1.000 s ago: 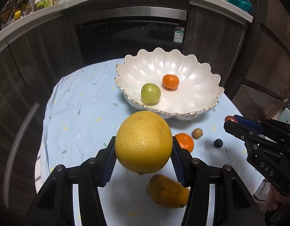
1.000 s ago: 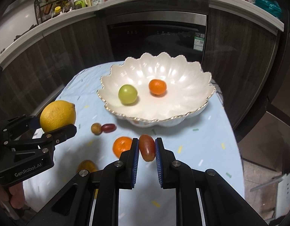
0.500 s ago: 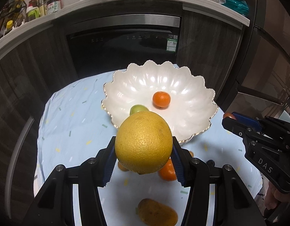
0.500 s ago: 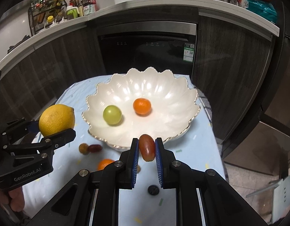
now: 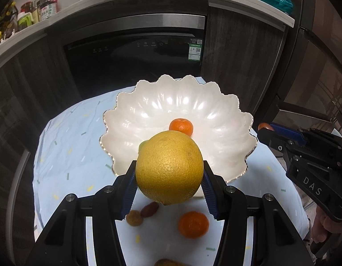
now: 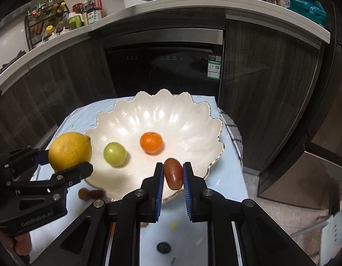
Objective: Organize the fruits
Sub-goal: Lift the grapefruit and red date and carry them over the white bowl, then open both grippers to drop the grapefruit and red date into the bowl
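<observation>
Dishwasher [image 5: 135, 64] behind table; bottles [image 6: 60, 20] on countertop [image 6: 193, 0]; snack bags [image 6: 304, 2] right.

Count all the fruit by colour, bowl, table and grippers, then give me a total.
Yellow: 1, large citrus in left gripper.
Orange: 2, bowl mandarin, table mandarin.
Green: 1, green fruit in bowl.
Red: 2, oval fruit in right gripper; dark red fruit on table.
Brown: 1, small round fruit.
Yellow-brown: 1, oblong fruit, partly out of frame.
Dark: 1, berry.
Total: 9.

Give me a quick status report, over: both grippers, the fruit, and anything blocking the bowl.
Left gripper shut on yellow citrus. Right gripper shut on red grape. Both near white bowl, which holds green fruit and mandarin. Nothing blocking.
</observation>
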